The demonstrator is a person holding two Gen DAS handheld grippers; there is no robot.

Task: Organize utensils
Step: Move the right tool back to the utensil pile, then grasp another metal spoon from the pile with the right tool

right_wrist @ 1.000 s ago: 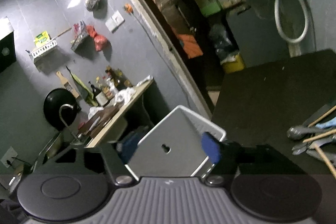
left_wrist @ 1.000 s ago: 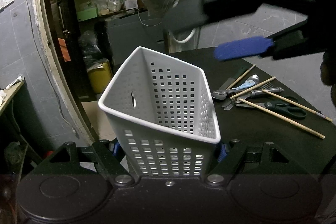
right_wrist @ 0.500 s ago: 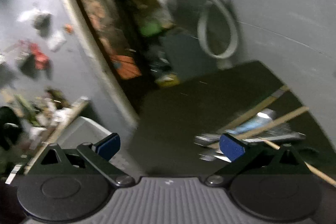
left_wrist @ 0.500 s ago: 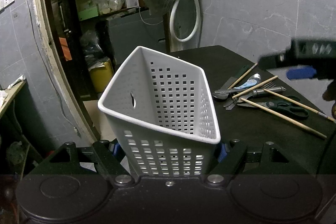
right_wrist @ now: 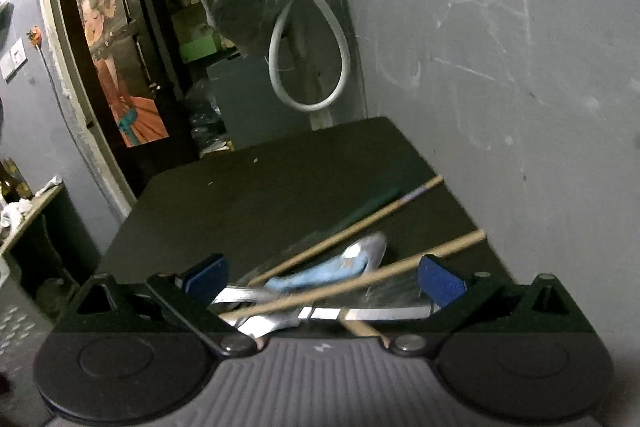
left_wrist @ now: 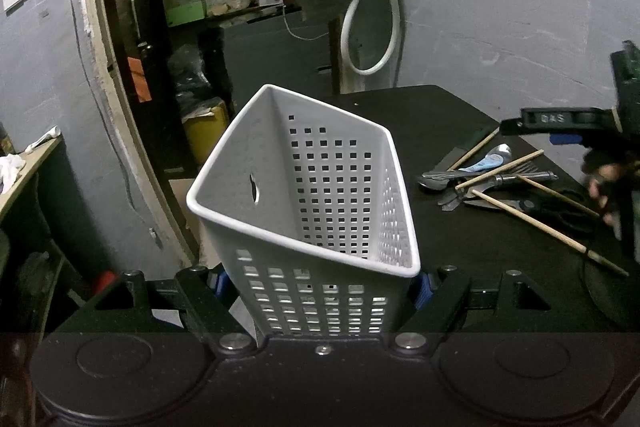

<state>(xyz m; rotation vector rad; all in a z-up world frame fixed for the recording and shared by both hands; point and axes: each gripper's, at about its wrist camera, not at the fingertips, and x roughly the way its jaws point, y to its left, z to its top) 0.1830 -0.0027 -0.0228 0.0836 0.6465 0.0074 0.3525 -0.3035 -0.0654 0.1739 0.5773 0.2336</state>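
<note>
Holding basket tilted, reaching for utensils.

L gripper (left_wrist: 320, 285) clamped on basket (left_wrist: 304, 195) low on its side walls, mouth tipped toward pile so pieces can drop straight in, probably. R gripper (right_wrist: 324, 277) wide open, jaws just opened fully, nothing pinched yet; poised over pile (right_wrist: 320, 291) right of basket on table (right_wrist: 248, 195): chopsticks (right_wrist: 352, 235) crossing spoon (right_wrist: 360, 253), fork, scissors (left_wrist: 560, 207). Wide spread prob. to straddle a stick w/o snagging neighbours.
</note>
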